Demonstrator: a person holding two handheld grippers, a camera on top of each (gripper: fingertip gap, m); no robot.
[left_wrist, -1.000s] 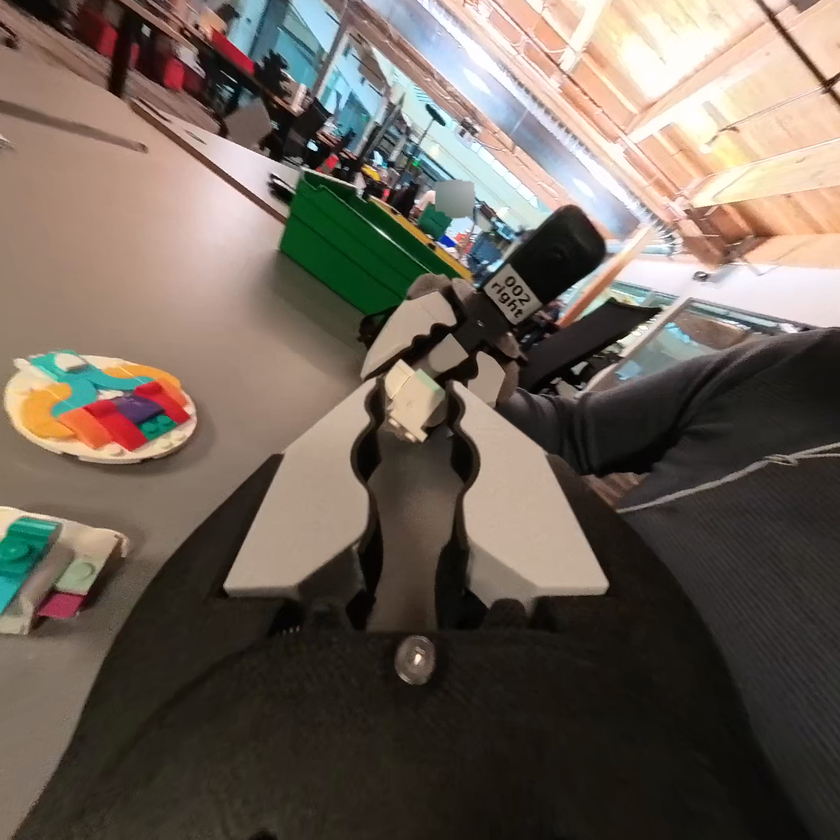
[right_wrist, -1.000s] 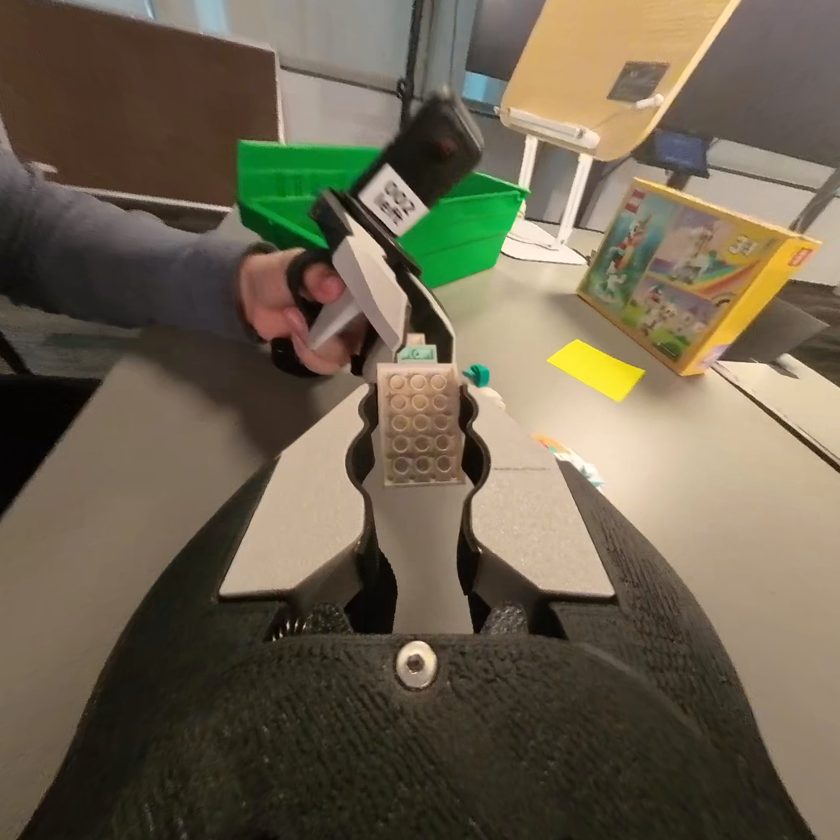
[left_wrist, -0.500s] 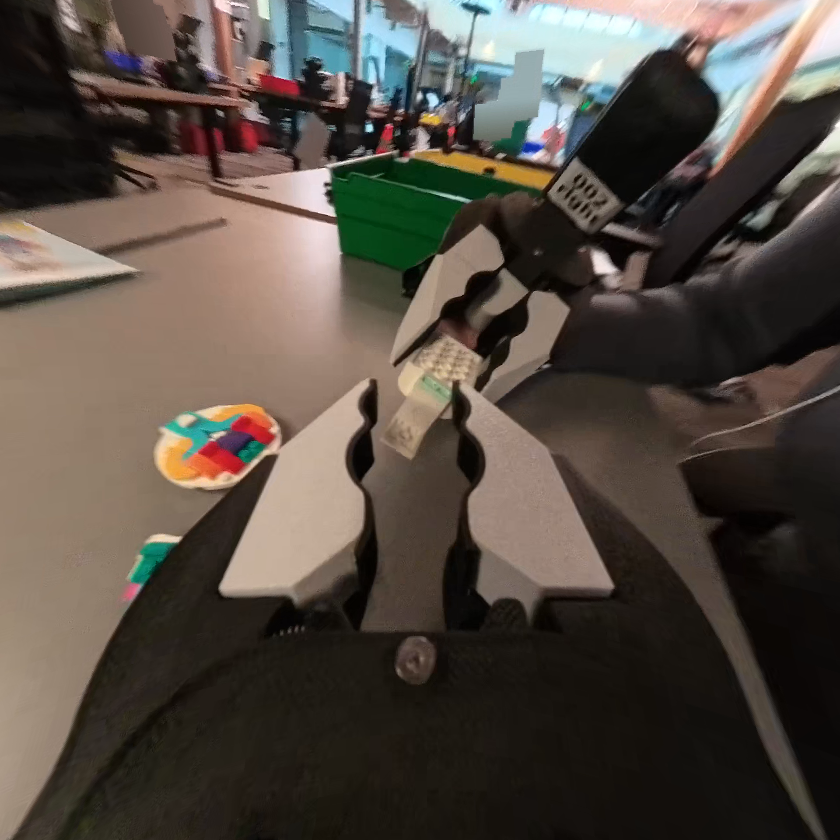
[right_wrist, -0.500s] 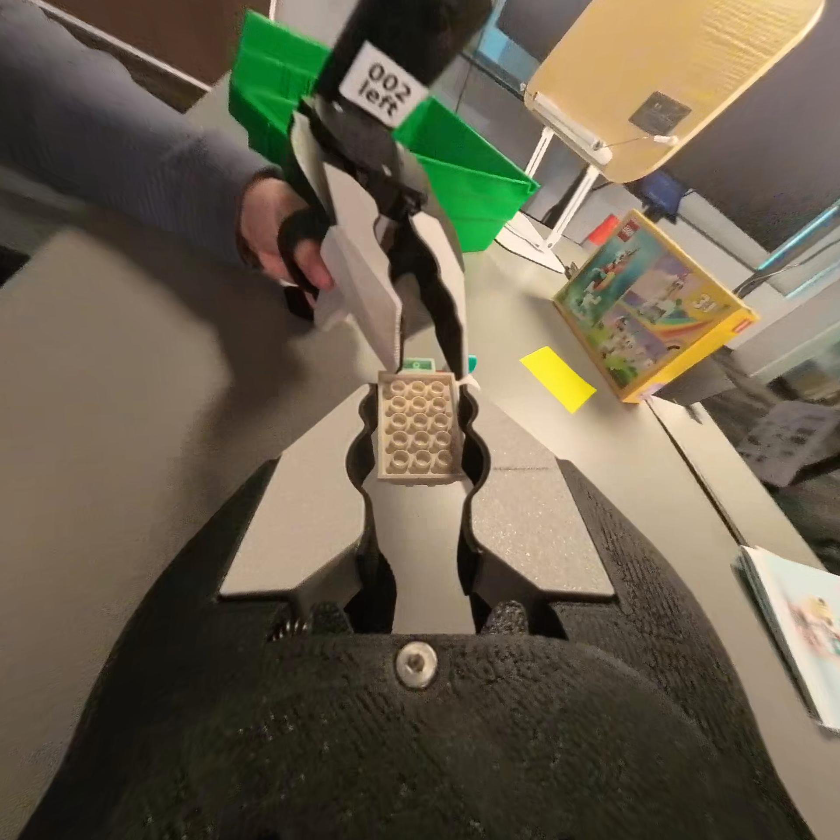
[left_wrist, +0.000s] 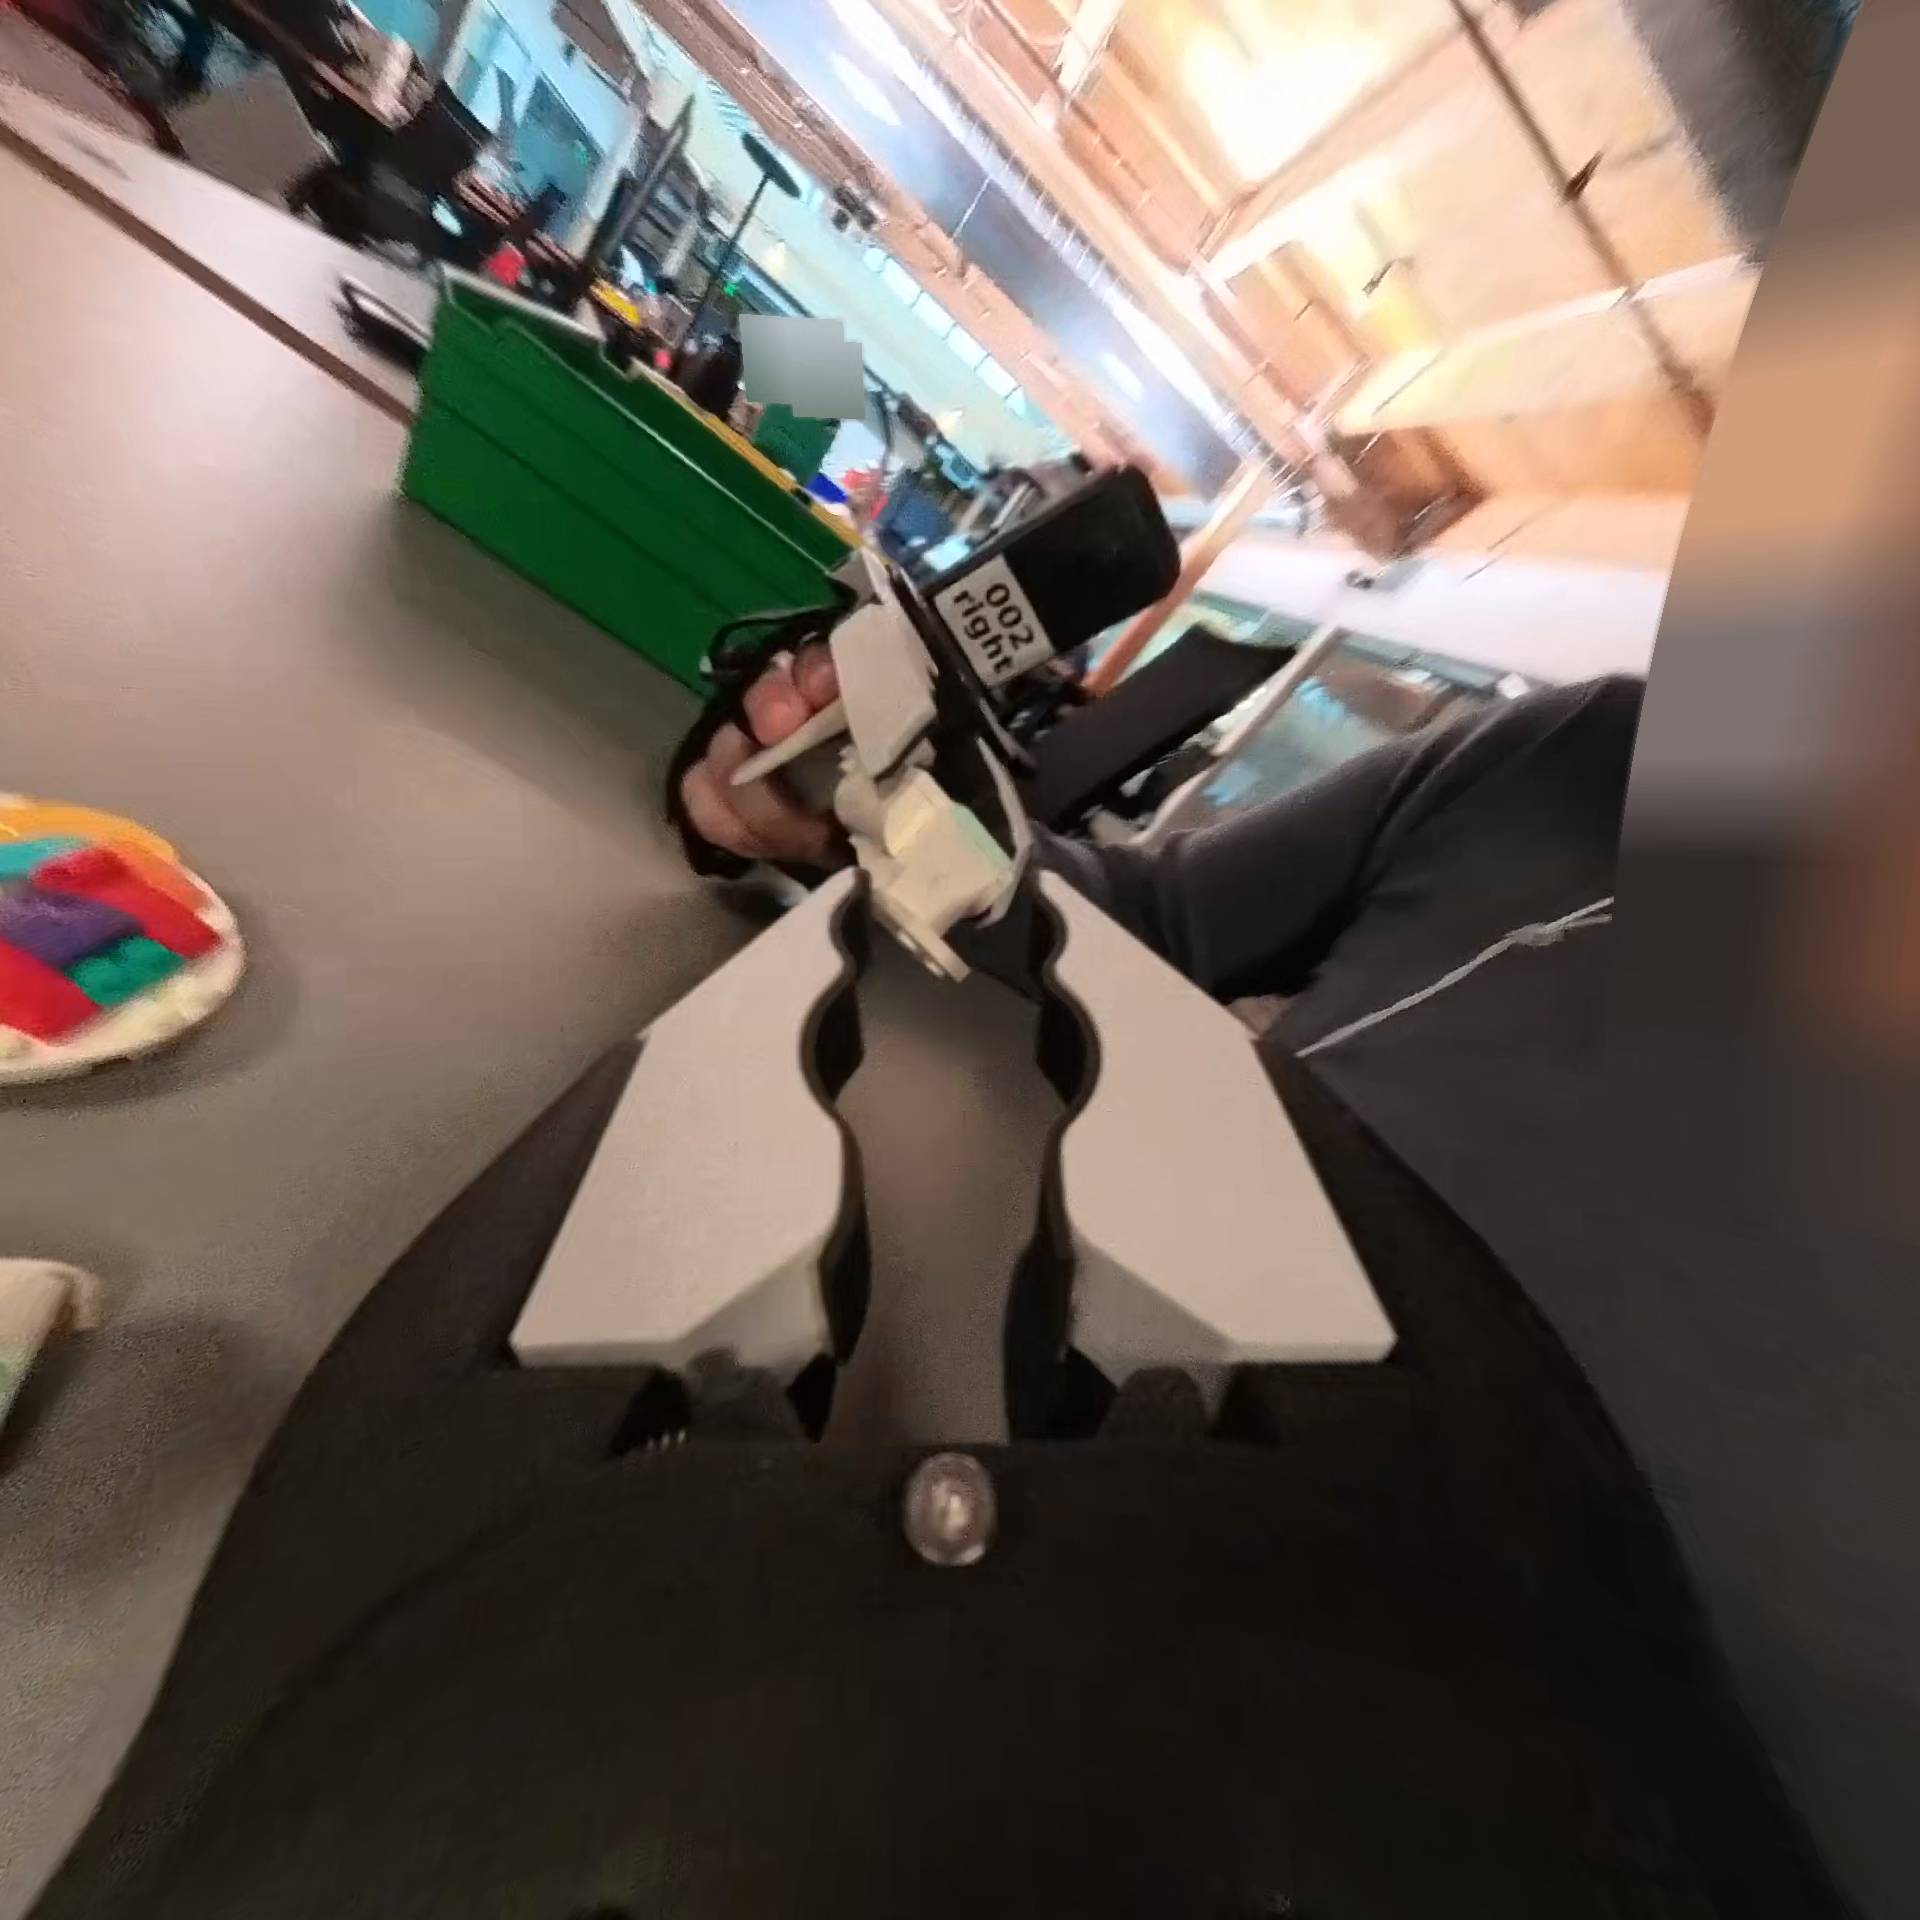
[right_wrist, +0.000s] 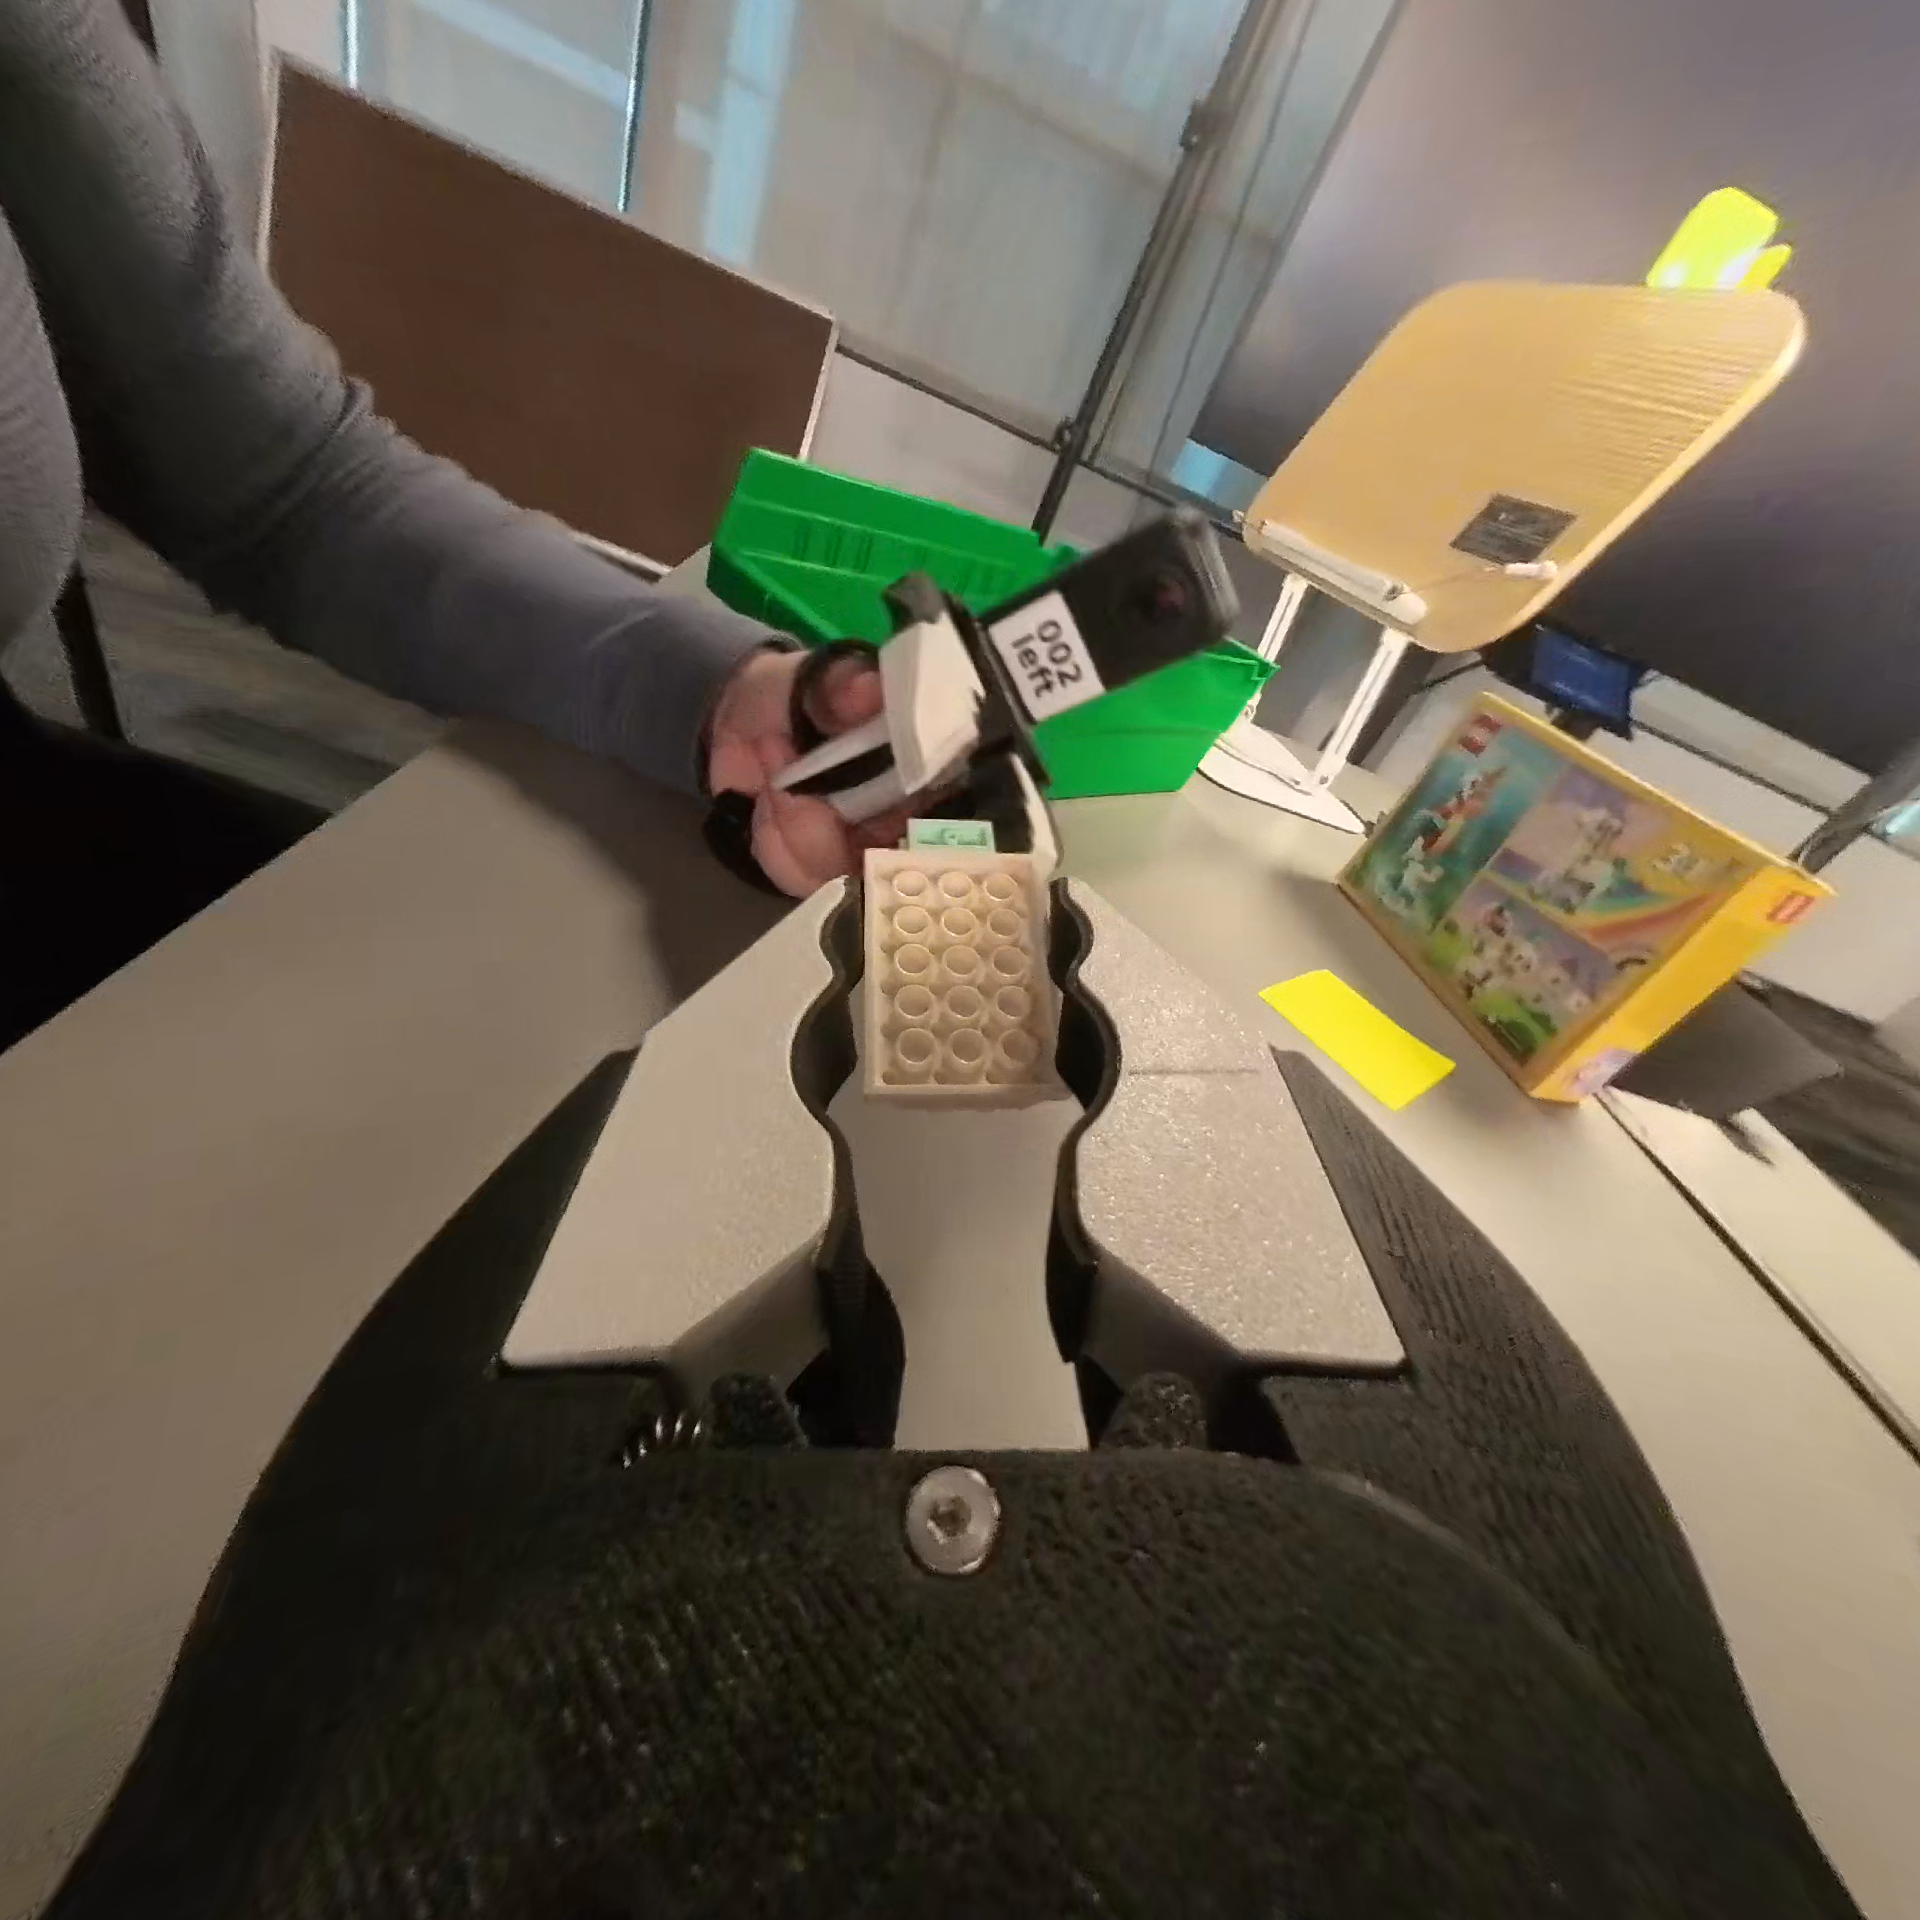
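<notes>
Right wrist view showed our right gripper (right_wrist: 961, 914) pinching a white brick plate (right_wrist: 958, 992); left gripper (left_wrist: 948, 914) spread around it. We judged slow alignment best.

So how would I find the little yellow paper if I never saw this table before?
Start at the grey table and find the big colourful toy box on its right side in the right wrist view. Just in front of that box lies the yellow paper, flat on the table. It is the only plain, flat, bright yellow piece there, with no pictures on it.
</notes>
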